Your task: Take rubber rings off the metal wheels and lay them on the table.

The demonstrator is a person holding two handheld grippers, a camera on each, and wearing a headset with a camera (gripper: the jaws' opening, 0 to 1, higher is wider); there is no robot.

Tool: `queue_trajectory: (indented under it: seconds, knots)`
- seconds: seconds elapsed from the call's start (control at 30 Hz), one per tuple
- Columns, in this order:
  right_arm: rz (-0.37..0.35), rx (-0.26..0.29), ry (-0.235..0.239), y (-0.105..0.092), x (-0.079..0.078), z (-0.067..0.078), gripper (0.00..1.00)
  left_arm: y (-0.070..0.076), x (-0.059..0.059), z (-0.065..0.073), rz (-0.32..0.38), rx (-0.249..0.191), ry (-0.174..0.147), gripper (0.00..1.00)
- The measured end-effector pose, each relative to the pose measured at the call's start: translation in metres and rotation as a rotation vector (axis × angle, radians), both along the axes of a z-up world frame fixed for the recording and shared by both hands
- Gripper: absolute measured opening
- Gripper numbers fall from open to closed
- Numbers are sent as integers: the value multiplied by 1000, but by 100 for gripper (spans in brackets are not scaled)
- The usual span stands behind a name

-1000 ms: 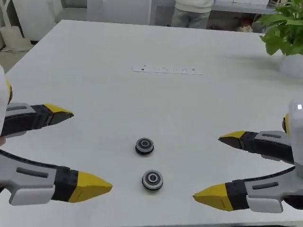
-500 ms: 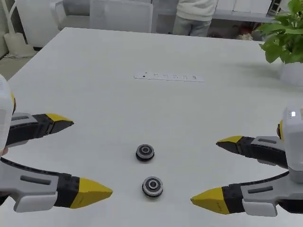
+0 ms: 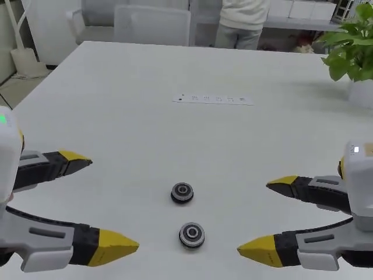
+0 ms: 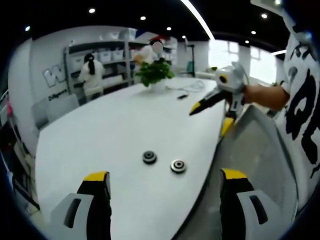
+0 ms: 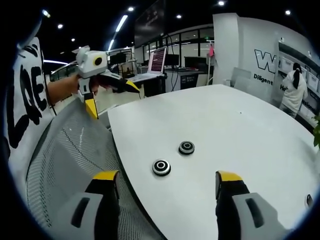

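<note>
Head view: the left gripper (image 3: 111, 204) and right gripper (image 3: 253, 219) hold their yellow-tipped jaws spread wide, gripping nothing — one at each side of the white worktop (image 3: 145, 116). Between them lies a small round metal wheel (image 3: 192, 234) with its black rubber ring (image 3: 182, 234) on; a second wheel (image 3: 182, 193), alike, sits just beyond.

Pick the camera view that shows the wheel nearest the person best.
The head view: it looks down on the near wheel, showing its round face largest and clearest. Both gripper views show that wheel smaller, at a slant.
</note>
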State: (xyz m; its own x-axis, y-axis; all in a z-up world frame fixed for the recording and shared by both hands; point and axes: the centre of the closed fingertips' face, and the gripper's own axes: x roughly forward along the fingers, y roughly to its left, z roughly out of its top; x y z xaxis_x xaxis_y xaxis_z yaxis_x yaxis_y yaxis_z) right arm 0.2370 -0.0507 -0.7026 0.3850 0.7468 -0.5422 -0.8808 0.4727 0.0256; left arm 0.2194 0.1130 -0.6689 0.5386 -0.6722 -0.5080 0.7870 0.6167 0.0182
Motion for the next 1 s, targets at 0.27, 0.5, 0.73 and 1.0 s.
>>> queue_trajectory:
  seconds: [0.27,0.5,0.73,1.0]
  knots:
    - [-13,10,10,-1,5,-3,72,-1,4,1,-11,-3,-6,91]
    - [2,10,0,2,9,-4,70,-2,8,4,-38,7,-21,90]
    - [42,-4,-15,5,12,-7,68,-2,13,4,-61,-1,-22,87]
    - [92,-29,-44,9,16,-10,65,-4,17,-1,-99,16,-22,86]
